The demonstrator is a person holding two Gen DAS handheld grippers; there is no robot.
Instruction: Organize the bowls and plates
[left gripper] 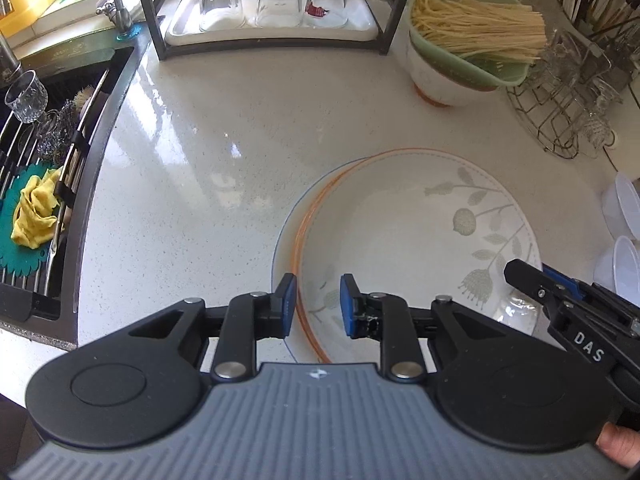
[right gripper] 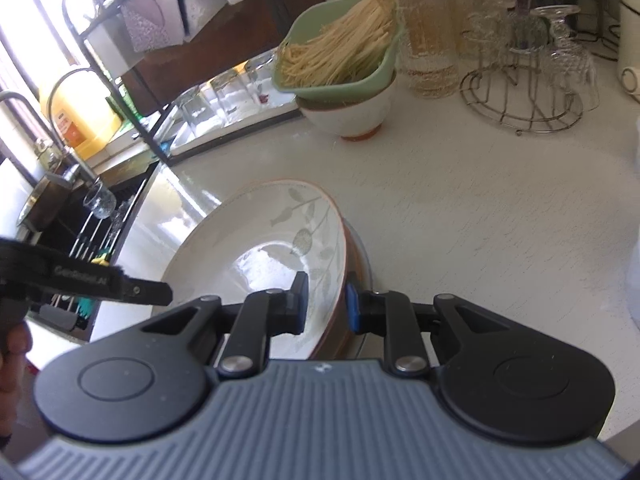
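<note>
White speckled kitchen counter (left gripper: 224,128) beside a sink (left gripper: 48,184). My left gripper (left gripper: 318,306) and right gripper (right gripper: 326,306) each pinch opposite rims of the leaf-patterned plate (left gripper: 420,232), which sits slightly off-centre on a blue-rimmed plate (left gripper: 282,248) beneath.

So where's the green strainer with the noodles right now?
The green strainer sits on top of a white bowl at the back right of the counter in the left wrist view, between the glass rack and the wire stand.
</note>
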